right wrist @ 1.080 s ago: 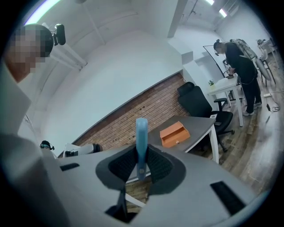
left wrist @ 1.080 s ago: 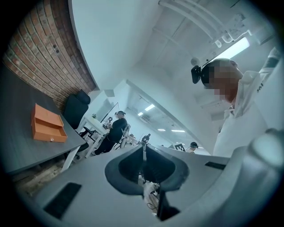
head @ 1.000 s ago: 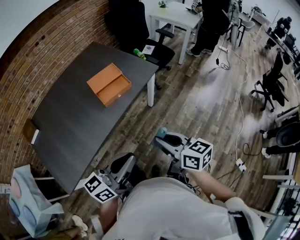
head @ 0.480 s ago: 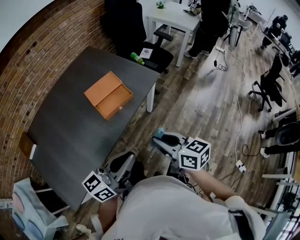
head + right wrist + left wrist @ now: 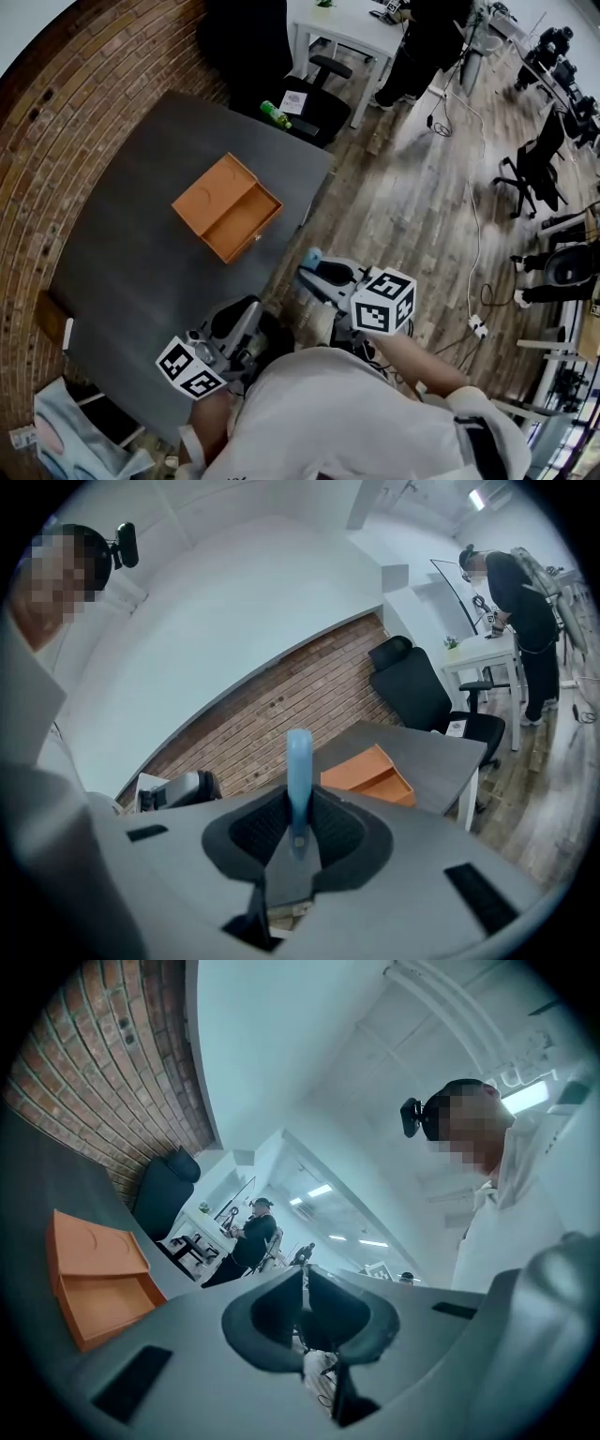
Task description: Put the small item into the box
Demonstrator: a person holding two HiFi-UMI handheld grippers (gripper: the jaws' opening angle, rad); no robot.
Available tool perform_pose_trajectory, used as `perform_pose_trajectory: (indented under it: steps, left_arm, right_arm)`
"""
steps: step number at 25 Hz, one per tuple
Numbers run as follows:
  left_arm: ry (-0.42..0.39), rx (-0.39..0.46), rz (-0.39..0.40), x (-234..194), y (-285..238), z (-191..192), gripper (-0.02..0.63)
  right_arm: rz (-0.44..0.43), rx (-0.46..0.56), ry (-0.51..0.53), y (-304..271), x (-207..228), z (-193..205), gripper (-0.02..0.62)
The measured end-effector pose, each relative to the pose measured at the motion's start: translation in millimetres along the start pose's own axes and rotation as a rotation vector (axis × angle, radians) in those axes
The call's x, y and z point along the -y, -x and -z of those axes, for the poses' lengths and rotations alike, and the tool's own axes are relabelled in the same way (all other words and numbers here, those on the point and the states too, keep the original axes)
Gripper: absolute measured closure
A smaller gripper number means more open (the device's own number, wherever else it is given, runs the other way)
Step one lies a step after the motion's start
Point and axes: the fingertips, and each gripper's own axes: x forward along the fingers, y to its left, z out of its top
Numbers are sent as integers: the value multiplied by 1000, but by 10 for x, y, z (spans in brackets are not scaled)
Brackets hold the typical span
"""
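Jaws clenched on the blue small item (image 5: 298, 761) at right gripper (image 5: 298, 822); left gripper (image 5: 305, 1281) pinched together, empty.
Orange box (image 5: 227, 207) open on dark bench (image 5: 131, 281) — farther off, left of the item, well apart.

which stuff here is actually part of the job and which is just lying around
Job in hand:
- orange box, open on the dark table
- small blue item, gripped in the right hand-held gripper

Just lying about:
- green bottle
- black office chair
- white desk
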Motion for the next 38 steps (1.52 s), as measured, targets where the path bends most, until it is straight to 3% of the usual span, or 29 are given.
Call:
perform_pose_trajectory:
  steps: [9, 18, 31, 38]
  left_arm:
    - [15, -8, -2, -524, 100, -361, 578]
    - [32, -13, -4, -650, -130, -352, 578]
    - [-24, 84, -185, -816, -810, -310, 578]
    - [-19, 102, -238, -908, -866, -250, 578]
  right_arm:
    - [15, 11, -6, -613, 83, -299, 514]
    - [33, -11, -5, -575, 297, -346, 514]
    - [-126, -111, 74, -559, 900, -752, 514]
    - [-147, -164, 86, -597, 1050, -723, 514]
